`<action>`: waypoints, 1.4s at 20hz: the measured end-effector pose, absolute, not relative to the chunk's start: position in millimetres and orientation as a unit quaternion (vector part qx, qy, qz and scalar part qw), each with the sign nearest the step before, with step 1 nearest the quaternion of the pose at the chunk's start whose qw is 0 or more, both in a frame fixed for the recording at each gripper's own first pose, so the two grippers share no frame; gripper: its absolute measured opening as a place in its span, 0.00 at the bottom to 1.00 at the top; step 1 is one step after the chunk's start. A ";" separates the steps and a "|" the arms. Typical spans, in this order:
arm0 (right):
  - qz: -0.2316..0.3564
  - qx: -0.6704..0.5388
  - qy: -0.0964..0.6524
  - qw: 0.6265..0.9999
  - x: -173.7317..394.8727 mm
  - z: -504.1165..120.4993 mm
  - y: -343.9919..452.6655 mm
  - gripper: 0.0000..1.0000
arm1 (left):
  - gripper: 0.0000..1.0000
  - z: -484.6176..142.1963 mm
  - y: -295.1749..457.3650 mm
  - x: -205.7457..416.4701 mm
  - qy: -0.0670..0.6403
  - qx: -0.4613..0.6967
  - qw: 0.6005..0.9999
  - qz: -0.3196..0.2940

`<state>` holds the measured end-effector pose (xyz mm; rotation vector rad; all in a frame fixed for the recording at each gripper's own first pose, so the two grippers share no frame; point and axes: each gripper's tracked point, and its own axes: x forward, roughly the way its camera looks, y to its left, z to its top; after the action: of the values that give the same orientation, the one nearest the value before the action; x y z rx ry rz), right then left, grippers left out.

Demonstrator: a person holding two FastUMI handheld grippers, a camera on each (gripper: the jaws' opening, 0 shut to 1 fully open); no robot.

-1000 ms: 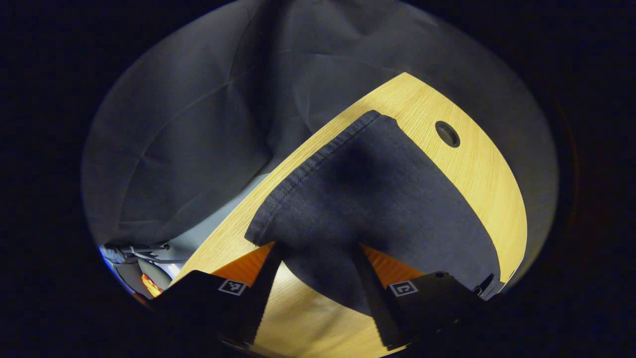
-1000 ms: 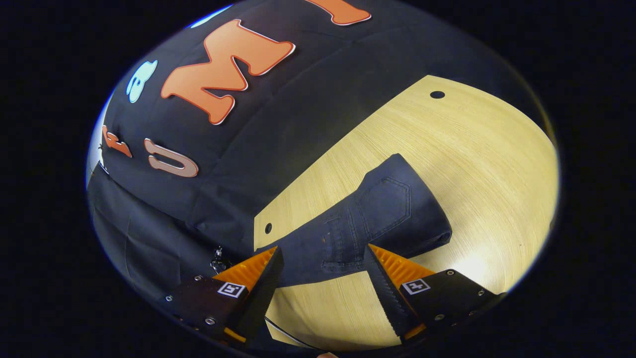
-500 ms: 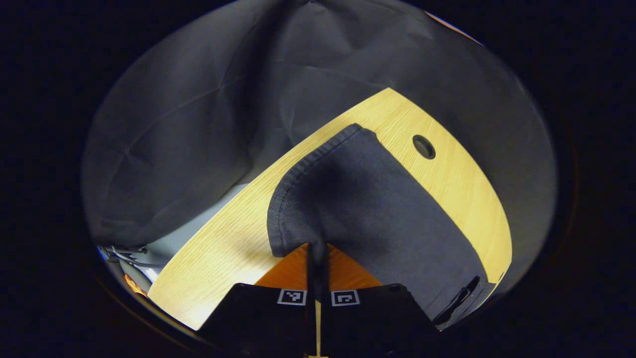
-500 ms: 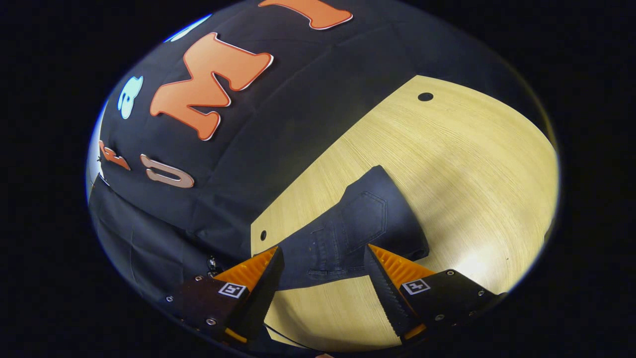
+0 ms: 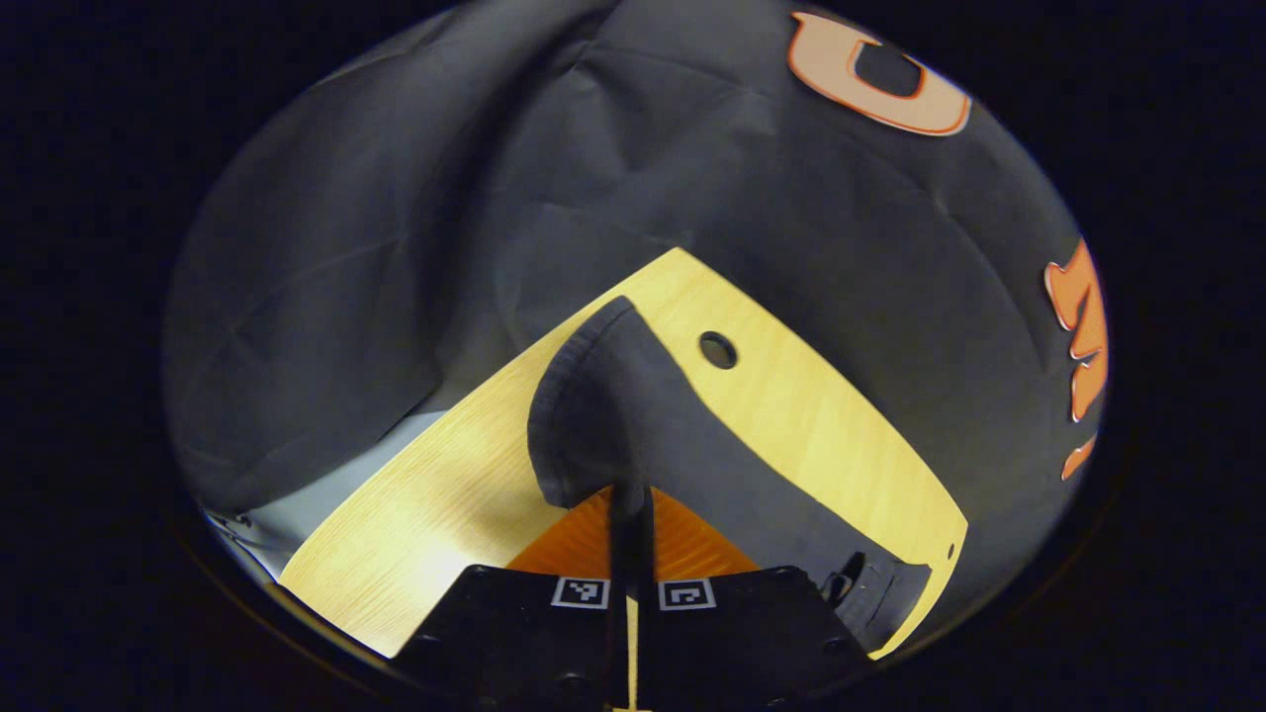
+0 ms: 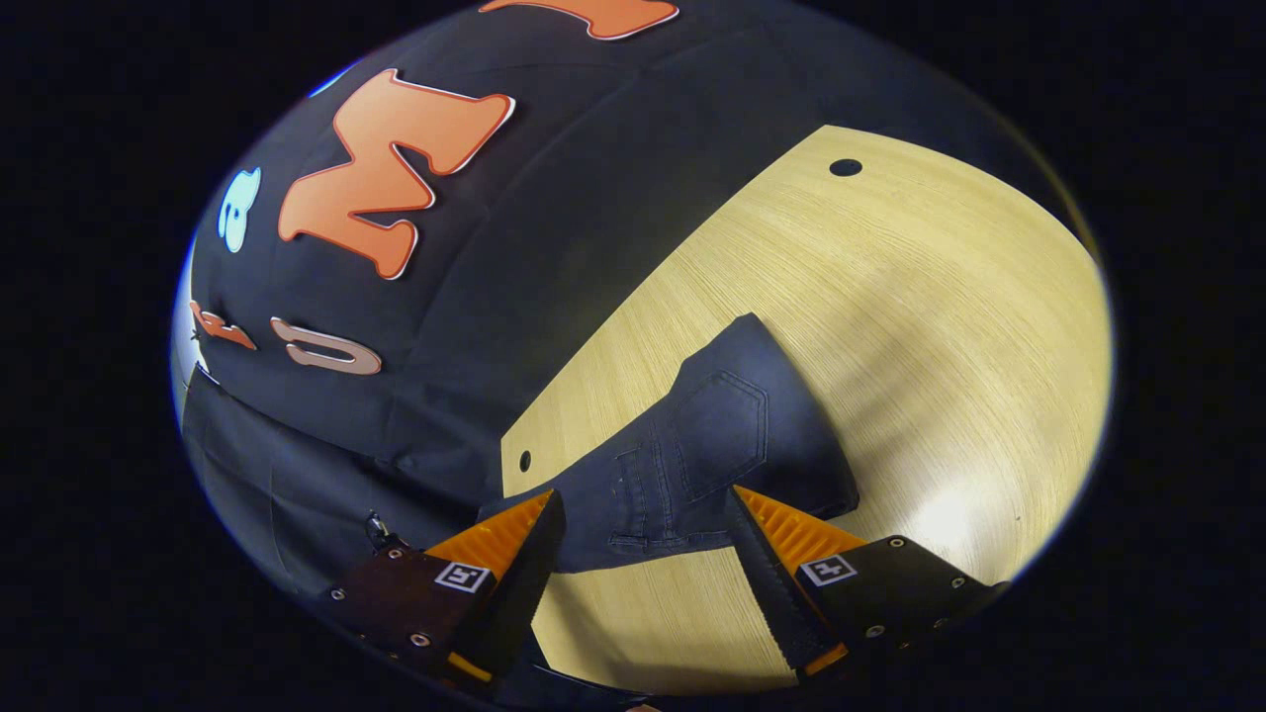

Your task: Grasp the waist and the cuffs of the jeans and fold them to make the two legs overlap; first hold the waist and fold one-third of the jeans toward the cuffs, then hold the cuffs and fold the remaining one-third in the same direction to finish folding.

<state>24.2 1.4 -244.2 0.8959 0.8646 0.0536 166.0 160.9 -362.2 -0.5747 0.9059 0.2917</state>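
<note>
Pinching the dark denim jeans (image 5: 633, 415) at a cuff, left gripper (image 5: 630, 499) jaws closed on fabric; right gripper (image 6: 643, 539) jaws wide apart above waist on light wooden worktop (image 6: 920, 326).

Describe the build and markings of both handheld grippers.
The left gripper has two dark blocky finger bodies, each bearing a small square black-and-white tag. The right gripper has two wedge-shaped fingers with ribbed, saw-toothed inner faces, the same square tags, and small screws on its dark housings.

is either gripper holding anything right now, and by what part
The left gripper is shut on the jeans at the cuff hem. The right gripper is open, holding nothing.
</note>
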 end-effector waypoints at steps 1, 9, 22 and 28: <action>0.027 0.421 0.406 0.810 24.4 -244.4 0.1 0.98 | 0.04 -352.6 153.1 168.8 0.427 -0.271 0.854 0.123; 0.021 0.419 0.401 0.814 28.9 -248.7 -17.0 0.98 | 0.04 -275.0 95.0 164.0 0.383 -0.249 0.888 0.050; 0.035 0.413 0.392 0.822 29.9 -240.0 -41.5 0.98 | 0.04 -186.6 -51.0 166.7 0.346 -0.215 0.910 -0.078; 0.035 0.412 0.386 0.825 25.9 -237.1 -61.3 0.98 | 0.04 -181.8 -129.8 158.6 0.357 -0.202 0.902 -0.132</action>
<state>25.9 -61.3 -237.1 0.8747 0.8200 0.0743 158.6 -129.8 -181.8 -0.4187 0.7391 -0.2729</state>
